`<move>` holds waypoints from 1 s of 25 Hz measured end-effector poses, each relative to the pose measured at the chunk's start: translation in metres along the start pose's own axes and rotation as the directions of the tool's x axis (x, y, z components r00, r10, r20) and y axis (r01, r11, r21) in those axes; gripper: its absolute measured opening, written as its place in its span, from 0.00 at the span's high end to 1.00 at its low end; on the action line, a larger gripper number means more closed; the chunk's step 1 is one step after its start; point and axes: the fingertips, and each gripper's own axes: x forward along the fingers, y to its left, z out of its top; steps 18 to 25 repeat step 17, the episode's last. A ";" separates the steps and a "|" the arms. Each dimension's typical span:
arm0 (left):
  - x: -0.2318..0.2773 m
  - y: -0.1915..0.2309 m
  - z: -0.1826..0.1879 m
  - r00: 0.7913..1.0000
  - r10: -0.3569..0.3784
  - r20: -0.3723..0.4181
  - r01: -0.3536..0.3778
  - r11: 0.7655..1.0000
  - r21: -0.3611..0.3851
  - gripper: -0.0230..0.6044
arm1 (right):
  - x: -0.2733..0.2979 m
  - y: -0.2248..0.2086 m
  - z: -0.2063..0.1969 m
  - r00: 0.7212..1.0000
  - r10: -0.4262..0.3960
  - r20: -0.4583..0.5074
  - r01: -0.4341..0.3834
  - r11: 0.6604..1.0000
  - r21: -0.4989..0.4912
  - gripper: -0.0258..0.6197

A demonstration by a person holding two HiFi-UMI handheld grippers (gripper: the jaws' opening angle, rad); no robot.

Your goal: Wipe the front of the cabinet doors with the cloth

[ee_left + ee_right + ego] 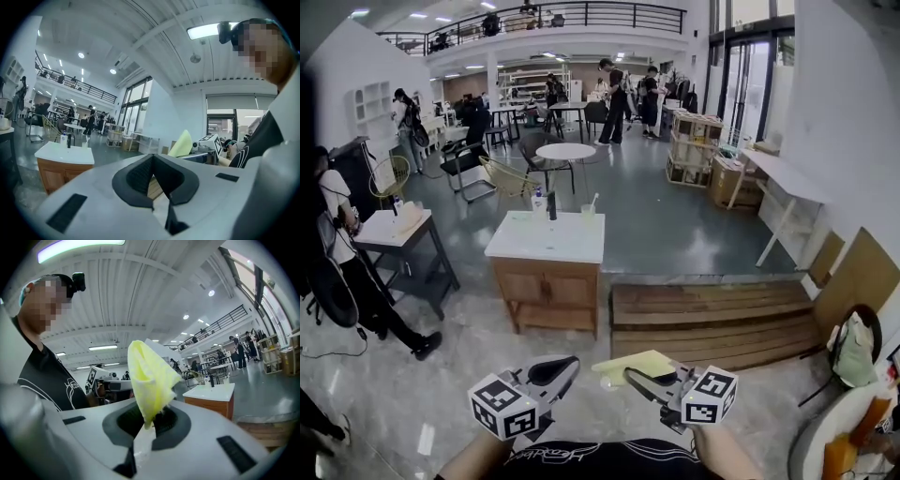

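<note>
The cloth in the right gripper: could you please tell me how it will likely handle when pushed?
The cloth is probably thin and floppy: it folds and creases above the right gripper. It is likely light, since one pinched edge holds it up.

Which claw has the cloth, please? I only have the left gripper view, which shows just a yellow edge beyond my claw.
Observer: The right claw is shut on the yellow cloth, which stands up out of the jaws.
Operator: Thank you. Is it on the cabinet doors yet?
Observer: No. In the head view the cabinet stands well ahead of the cloth, not touching it.
Operator: Is anything beside the cabinet?
Observer: Wooden planks lie low on the floor to its right in the head view.
</note>
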 end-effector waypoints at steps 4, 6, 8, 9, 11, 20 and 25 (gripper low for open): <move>-0.001 -0.012 0.000 1.000 -0.007 -0.002 0.007 0.999 0.044 0.95 | -0.008 0.004 -0.001 1.000 -0.001 0.013 0.001 1.000 -0.023 0.90; -0.001 -0.015 -0.001 1.000 -0.004 -0.012 0.005 0.999 0.049 0.95 | -0.010 0.006 -0.002 1.000 0.003 0.022 -0.003 1.000 -0.013 0.90; -0.001 -0.017 -0.002 1.000 -0.006 -0.022 0.007 0.999 0.047 0.95 | -0.011 0.008 -0.002 1.000 0.005 0.027 -0.005 1.000 -0.010 0.90; 0.000 -0.018 -0.002 1.000 -0.007 -0.025 0.008 0.999 0.049 0.95 | -0.012 0.008 -0.002 1.000 0.004 0.029 -0.003 1.000 -0.010 0.90; 0.002 -0.018 -0.002 1.000 -0.006 -0.029 0.007 0.999 0.053 0.95 | -0.015 0.006 -0.002 0.999 -0.002 0.033 0.003 1.000 -0.012 0.90; 0.007 -0.019 -0.008 0.999 -0.008 -0.039 0.010 0.999 0.041 0.95 | -0.017 0.003 -0.006 0.999 -0.007 0.036 0.007 1.000 0.003 0.90; 0.007 -0.019 -0.008 0.999 -0.008 -0.039 0.010 0.999 0.041 0.95 | -0.017 0.003 -0.006 0.999 -0.007 0.036 0.007 1.000 0.003 0.90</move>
